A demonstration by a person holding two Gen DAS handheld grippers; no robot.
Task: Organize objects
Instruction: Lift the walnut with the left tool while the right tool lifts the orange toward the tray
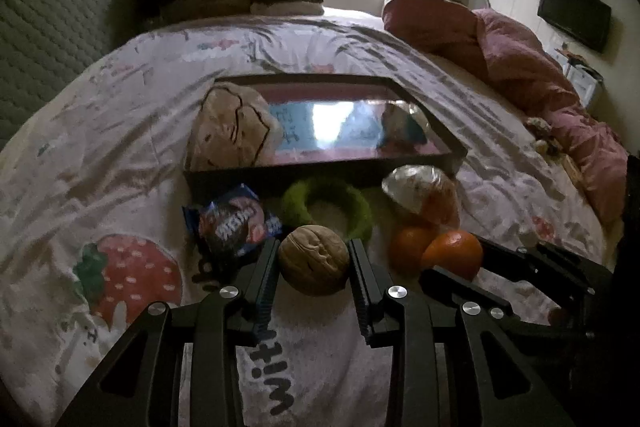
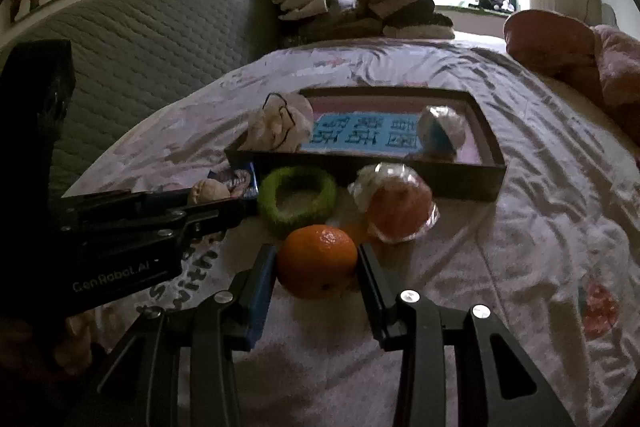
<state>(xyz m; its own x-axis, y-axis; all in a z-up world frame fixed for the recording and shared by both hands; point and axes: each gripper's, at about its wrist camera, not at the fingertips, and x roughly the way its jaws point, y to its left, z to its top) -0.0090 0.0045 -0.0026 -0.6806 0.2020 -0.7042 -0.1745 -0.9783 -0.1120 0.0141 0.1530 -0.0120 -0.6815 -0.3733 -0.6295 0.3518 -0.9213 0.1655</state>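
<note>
Left claw (image 1: 313,259) pinches a walnut (image 1: 313,259); right claw (image 2: 317,261) pinches a mandarin (image 2: 317,261). Both are held clear of the bed (image 1: 120,131), near the tray (image 1: 320,175), probably for placing inside.

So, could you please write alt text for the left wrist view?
The left gripper clamps a walnut over a patterned bedsheet. Beyond it lie a green ring, a snack packet, tangerines and a dark tray.

Both my wrist cameras are looking down along the fingers, close over the bed's (image 1: 120,147) near edge, facing the window; both are sharing the tray (image 1: 320,179) (image 2: 460,179).
</note>
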